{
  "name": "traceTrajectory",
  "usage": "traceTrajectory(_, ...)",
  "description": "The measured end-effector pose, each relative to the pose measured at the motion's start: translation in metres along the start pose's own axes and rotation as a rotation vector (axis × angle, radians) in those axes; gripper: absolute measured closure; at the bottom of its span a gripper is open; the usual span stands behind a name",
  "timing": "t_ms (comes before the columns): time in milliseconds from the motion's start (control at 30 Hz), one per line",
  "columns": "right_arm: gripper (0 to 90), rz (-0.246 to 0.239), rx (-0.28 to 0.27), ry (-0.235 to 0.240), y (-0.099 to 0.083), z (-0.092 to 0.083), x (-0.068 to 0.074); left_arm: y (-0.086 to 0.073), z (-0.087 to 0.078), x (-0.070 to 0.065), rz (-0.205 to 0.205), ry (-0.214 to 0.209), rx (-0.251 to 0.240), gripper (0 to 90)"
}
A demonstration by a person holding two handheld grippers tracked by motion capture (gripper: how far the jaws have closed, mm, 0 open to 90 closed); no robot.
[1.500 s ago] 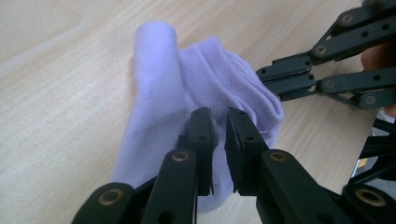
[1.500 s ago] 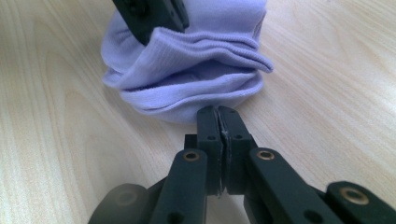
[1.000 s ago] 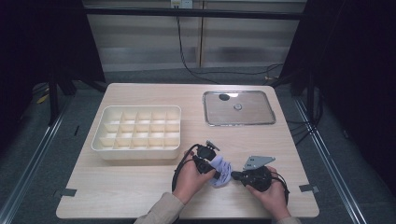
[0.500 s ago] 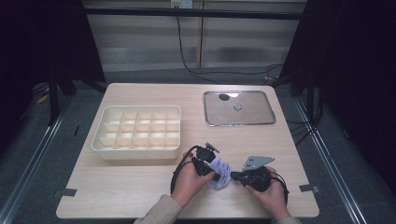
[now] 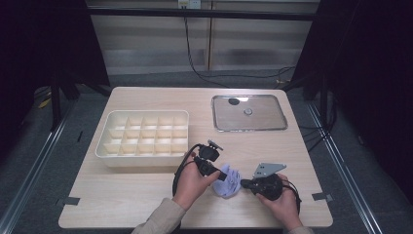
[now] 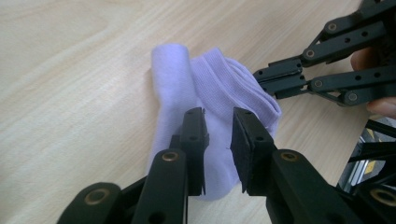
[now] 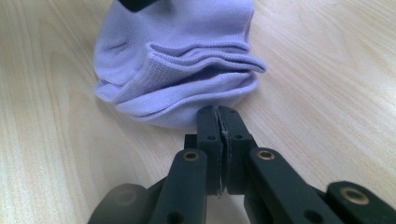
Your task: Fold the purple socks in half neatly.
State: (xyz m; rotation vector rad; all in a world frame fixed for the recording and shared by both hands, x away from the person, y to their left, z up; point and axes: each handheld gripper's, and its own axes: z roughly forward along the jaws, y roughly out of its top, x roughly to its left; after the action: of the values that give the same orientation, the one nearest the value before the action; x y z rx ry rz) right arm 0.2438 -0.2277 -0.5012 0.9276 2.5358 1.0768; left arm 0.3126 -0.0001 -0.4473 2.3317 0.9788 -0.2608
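A folded lilac sock (image 5: 231,183) (image 6: 210,79) (image 7: 177,51) lies on the wooden table near the front edge, between the two hands. My left gripper (image 5: 224,176) (image 6: 219,116) hovers just over the sock. Its jaws have just been opening, and the pads stand apart with a gap and do not press the fabric. My right gripper (image 5: 242,184) (image 7: 218,112) comes in from the right with its jaws together at the sock's cuff edge. A pale sliver of fabric shows between its pads. It also appears as the right gripper (image 6: 258,77) at the top right of the left gripper view.
A cream tray (image 5: 141,159) with several small compartments stands left of centre. A flat metal-rimmed lid (image 5: 265,119) with a small knob lies at the back right. Bare tabletop surrounds the sock.
The left gripper has lifted slightly off the sock and its jaws have parted. The right hand and the sock have stayed where they were.
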Motion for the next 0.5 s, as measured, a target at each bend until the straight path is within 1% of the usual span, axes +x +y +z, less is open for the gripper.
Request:
traceTrajectory(67,88.4,0.001,0.0,0.001,0.0,0.0,0.0,0.002,-0.003,0.0,-0.004,0.0,-0.003,73.1)
traceTrajectory(100,88.4,0.001,0.0,0.001,0.0,0.0,0.0,0.003,-0.006,0.001,0.002,0.001,-0.002,73.1)
traceTrajectory(133,88.4,0.001,0.0,-0.001,0.0,0.0,0.0,0.004,-0.007,0.001,-0.008,0.002,-0.009,73.0)
traceTrajectory(200,88.4,0.001,0.0,0.0,0.0,0.0,0.0,0.006,-0.012,0.001,-0.013,0.008,-0.02,72.4)
traceTrajectory(267,88.4,0.009,-0.003,0.003,0.0,0.0,0.0,0.008,-0.017,0.004,0.001,0.017,-0.012,71.9)
traceTrajectory(333,88.4,0.006,-0.001,0.002,-0.001,0.0,0.0,0.008,-0.02,0.007,-0.002,0.017,-0.02,70.9)
traceTrajectory(400,88.4,0.0,0.001,0.001,-0.001,-0.001,0.0,0.008,-0.02,0.009,-0.01,0.018,-0.024,70.3)
traceTrajectory(500,88.4,0.003,0.001,0.0,-0.001,-0.001,0.0,0.009,-0.02,0.012,-0.014,0.015,-0.022,68.3)
